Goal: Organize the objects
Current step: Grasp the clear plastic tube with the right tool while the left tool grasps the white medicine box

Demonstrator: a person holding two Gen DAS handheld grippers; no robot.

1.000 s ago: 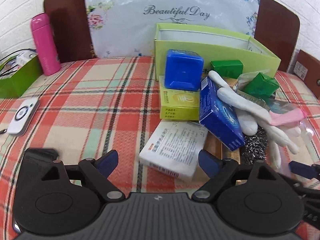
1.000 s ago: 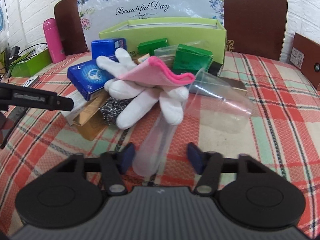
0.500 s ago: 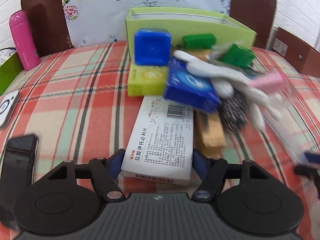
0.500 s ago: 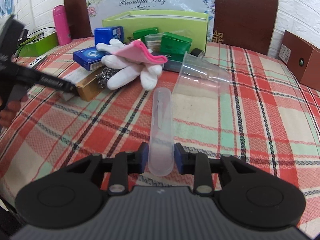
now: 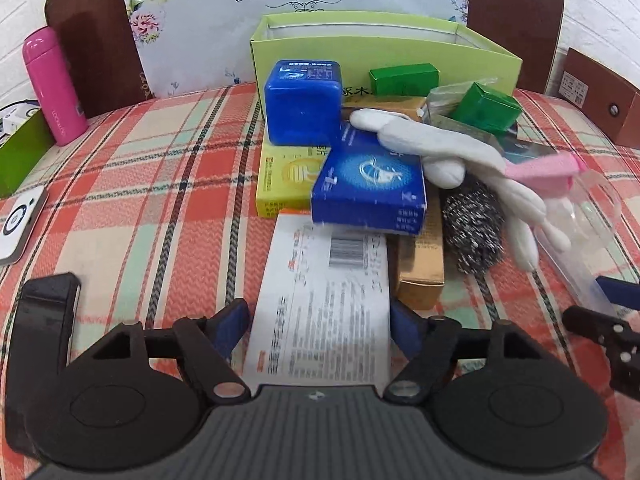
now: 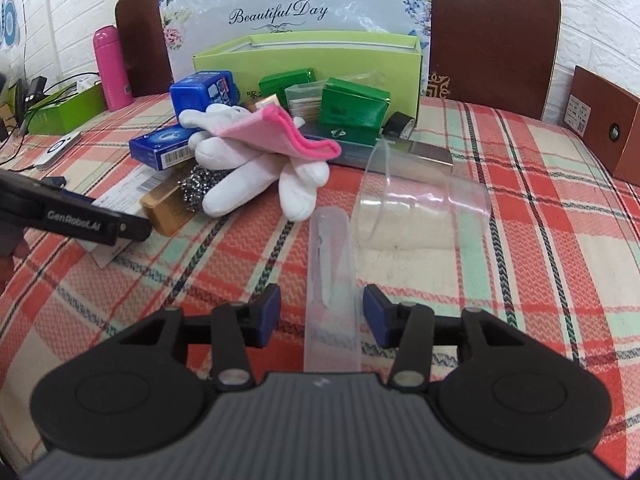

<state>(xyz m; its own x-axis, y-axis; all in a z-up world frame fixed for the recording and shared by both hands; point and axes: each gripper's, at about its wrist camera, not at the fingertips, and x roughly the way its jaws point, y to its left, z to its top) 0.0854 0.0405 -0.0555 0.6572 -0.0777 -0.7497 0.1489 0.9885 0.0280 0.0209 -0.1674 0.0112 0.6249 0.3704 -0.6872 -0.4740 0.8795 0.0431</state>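
A pile of objects lies on the plaid tablecloth before a green open box (image 5: 384,52). My left gripper (image 5: 320,326) straddles a white medicine box (image 5: 320,308); its blue pads sit close beside the box's two long sides, and I cannot tell whether they touch. A dark blue box (image 5: 370,188) rests on the white box's far end. My right gripper (image 6: 320,316) is open, its pads apart on either side of a clear plastic case (image 6: 332,280) lying on the cloth. White gloves (image 6: 256,168) with a pink cloth (image 6: 280,132) lie beyond.
A clear plastic cup (image 6: 420,208) lies on its side right of the case. A steel scourer (image 5: 474,228), gold box (image 5: 420,264), yellow box (image 5: 284,184), blue cube (image 5: 304,102) and green boxes (image 6: 352,106) crowd the pile. A pink bottle (image 5: 52,84) and a white device (image 5: 20,224) stand left.
My right gripper, shut on the clear case half a second ago, has opened; the case lies between its pads. My left gripper advanced around the white medicine box.
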